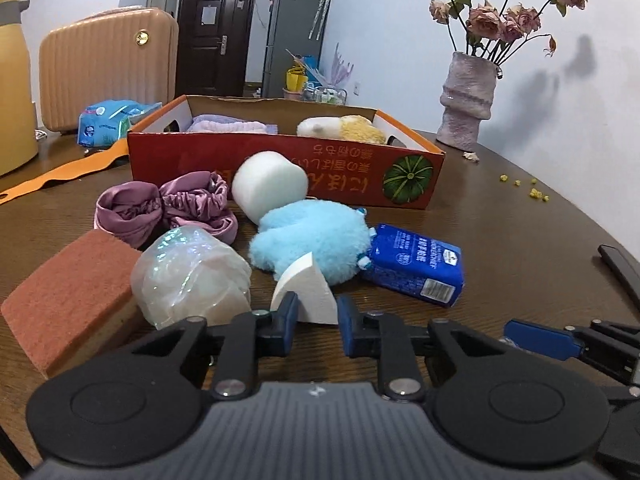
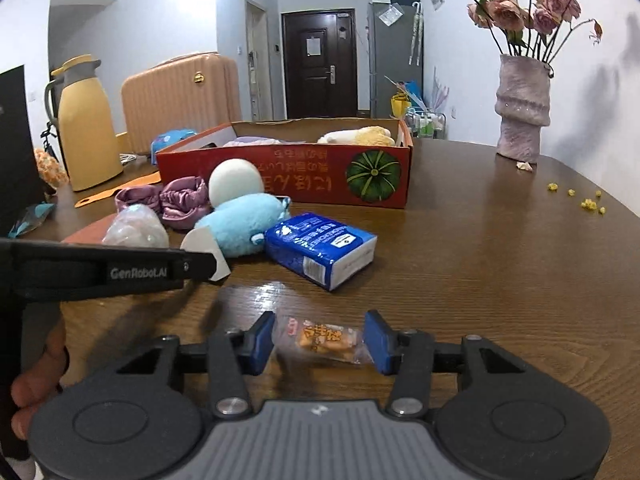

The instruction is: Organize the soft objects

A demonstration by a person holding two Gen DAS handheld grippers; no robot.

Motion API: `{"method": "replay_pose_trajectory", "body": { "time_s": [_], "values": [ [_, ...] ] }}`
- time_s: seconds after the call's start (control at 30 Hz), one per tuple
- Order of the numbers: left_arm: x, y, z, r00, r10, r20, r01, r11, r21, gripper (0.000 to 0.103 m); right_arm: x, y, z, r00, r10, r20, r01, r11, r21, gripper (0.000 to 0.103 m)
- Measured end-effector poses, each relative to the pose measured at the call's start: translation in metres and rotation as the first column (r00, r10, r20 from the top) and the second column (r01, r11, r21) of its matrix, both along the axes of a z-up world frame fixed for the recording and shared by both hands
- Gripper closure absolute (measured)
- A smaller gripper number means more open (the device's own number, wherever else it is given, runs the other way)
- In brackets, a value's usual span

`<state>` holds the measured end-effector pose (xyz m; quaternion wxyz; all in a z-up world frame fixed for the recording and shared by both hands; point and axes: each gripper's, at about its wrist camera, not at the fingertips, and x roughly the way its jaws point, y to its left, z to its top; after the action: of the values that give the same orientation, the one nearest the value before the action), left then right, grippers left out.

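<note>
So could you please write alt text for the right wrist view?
The right gripper straddles a small snack packet lying on a brown wooden table. Behind it lie a blue tissue pack, a blue plush toy and a red cardboard box.

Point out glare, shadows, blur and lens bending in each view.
Left wrist view: fisheye bows the table edge and darkens the corners; soft flower shadows fall on the wall right of the vase; the foreground is sharp. Right wrist view: white glare streaks the table ahead of the right gripper; the snack packet between its fingers looks slightly smeared.
</note>
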<state>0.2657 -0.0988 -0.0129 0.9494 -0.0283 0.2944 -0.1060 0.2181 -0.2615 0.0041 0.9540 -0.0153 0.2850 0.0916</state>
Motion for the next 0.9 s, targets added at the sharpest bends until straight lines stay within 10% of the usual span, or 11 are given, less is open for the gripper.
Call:
{"method": "replay_pose_trajectory", "body": {
  "time_s": [0.3, 0.4, 0.47, 0.63, 0.9],
  "values": [
    [-0.016, -0.002, 0.005, 1.000, -0.001, 0.023, 0.000, 0.999, 0.034, 0.095, -0.014, -0.008, -0.002, 1.000, 0.006, 0.016, -0.007, 0.999, 0.048, 0.061],
    [-0.022, -0.007, 0.008, 0.995, 0.027, 0.094, -0.036, 0.995, 0.092, 0.078, -0.019, -0.012, -0.002, 1.000, 0.003, 0.019, -0.004, 0.997, 0.073, 0.061],
    [-0.016, -0.008, 0.008, 0.995, 0.029, 0.093, -0.038, 0.994, 0.098, 0.049, -0.020, -0.013, -0.002, 1.000, -0.003, 0.020, 0.001, 0.997, 0.077, 0.061],
    [0.009, -0.012, 0.002, 1.000, -0.001, 0.011, 0.000, 0.997, 0.081, 0.074, -0.020, -0.015, 0.001, 1.000, 0.000, 0.025, -0.002, 0.997, 0.079, 0.061],
    [-0.011, -0.010, 0.003, 0.999, -0.042, 0.005, 0.041, 0.998, 0.057, 0.076, -0.021, -0.015, 0.000, 1.000, 0.005, 0.025, -0.007, 0.996, 0.085, 0.061]
  ]
}}
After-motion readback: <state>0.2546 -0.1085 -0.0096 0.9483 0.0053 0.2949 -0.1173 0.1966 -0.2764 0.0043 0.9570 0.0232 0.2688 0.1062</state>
